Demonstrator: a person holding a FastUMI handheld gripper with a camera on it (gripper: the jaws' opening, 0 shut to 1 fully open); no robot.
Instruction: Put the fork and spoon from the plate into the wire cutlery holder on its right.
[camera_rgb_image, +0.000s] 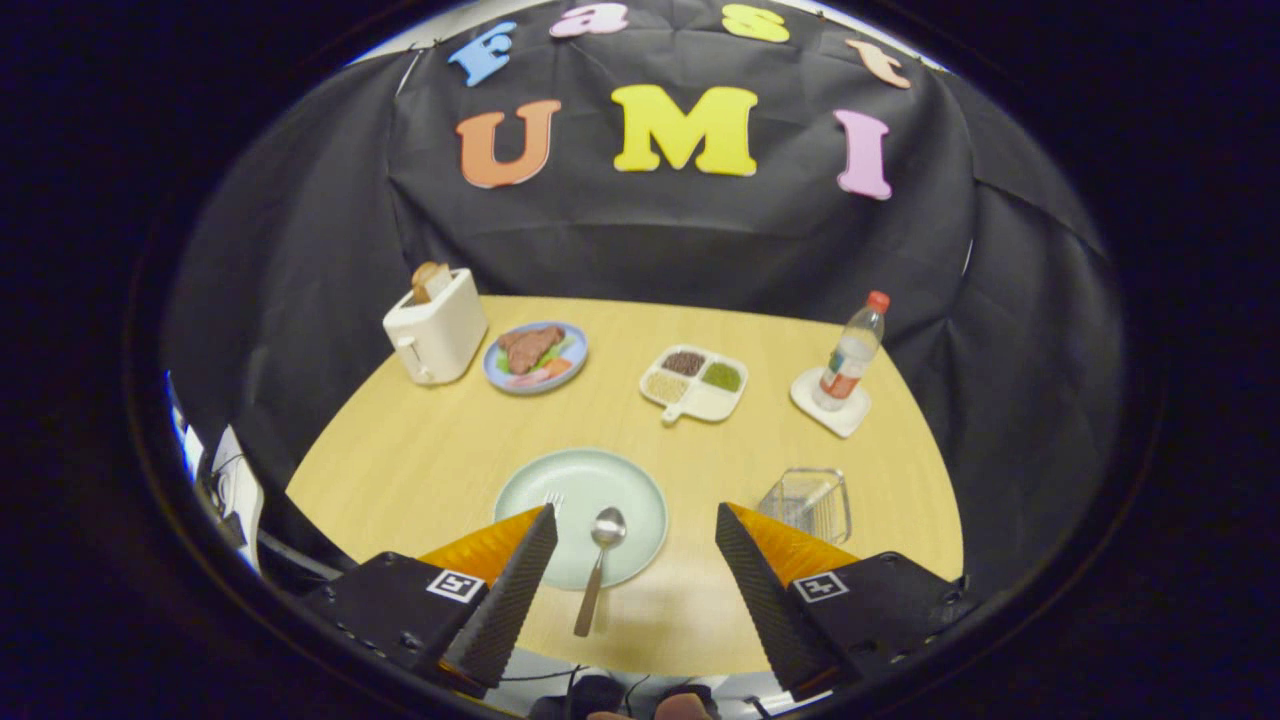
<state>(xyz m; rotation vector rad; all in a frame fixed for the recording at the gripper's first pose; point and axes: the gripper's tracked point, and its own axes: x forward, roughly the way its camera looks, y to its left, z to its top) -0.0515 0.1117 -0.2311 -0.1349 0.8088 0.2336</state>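
Nothing moved yet. Gripper (632, 560) spread wide, holding nothing. Spoon (600, 560) between the fingers, bowl on plate (640, 490); fork (552, 498) beside it. Holder (808, 503) right of plate, apparently empty.

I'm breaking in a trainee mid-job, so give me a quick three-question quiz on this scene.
1. True or false: the gripper is shut on the spoon.
2. What stands just right of the plate? A) toaster B) wire holder C) bottle
3. Fill in: the spoon's handle sticks out over the plate's near ____.

Key:
1. False. The fingers stand open, with the spoon between them, untouched. The fork lies on the plate near the left finger.
2. B, the wire holder. The toaster and bottle stand farther back.
3. rim
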